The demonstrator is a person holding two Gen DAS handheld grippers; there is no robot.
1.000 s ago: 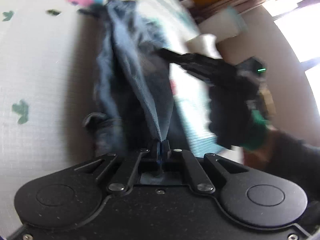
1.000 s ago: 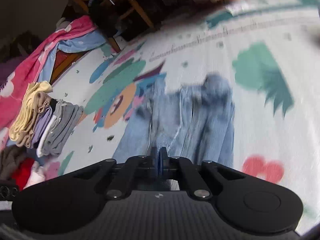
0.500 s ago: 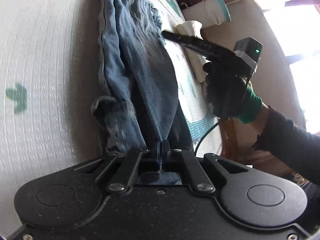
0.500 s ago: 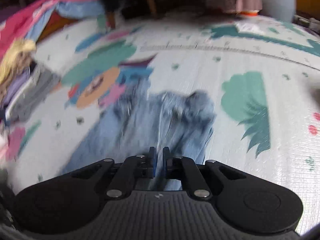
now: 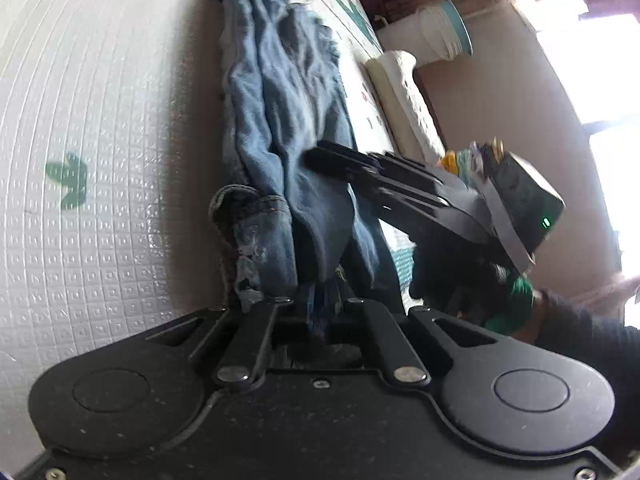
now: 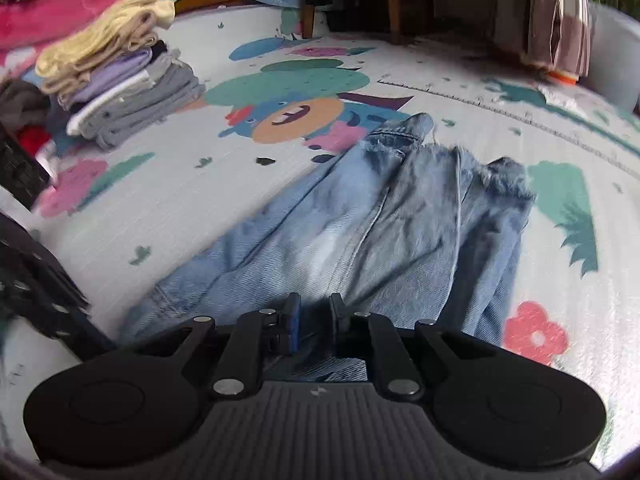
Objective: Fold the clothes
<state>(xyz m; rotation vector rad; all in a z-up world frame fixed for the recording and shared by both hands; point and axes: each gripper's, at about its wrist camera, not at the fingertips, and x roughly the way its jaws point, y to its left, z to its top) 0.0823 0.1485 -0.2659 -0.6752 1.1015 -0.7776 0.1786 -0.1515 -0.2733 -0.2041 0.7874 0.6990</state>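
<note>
A pair of light blue jeans (image 6: 380, 232) lies lengthwise on a patterned play mat (image 6: 200, 208), frayed hems at the far end. In the left wrist view the jeans (image 5: 288, 120) stretch away from my left gripper (image 5: 320, 304), which is shut on the near denim edge. My right gripper (image 6: 314, 316) is open just above the near end of the jeans, holding nothing. It also shows in the left wrist view (image 5: 320, 156), resting low over the denim from the right.
A stack of folded clothes (image 6: 120, 92) sits at the mat's far left, with pink and blue fabric (image 6: 80, 4) behind. A chair's legs (image 6: 348, 0) and a white bin (image 6: 612, 52) stand at the back. A rolled white cloth (image 5: 404, 96) lies beside the mat.
The jeans came down from hanging in the air to lying on the mat. My right gripper opened and let go of the denim. My left gripper stayed shut on it.
</note>
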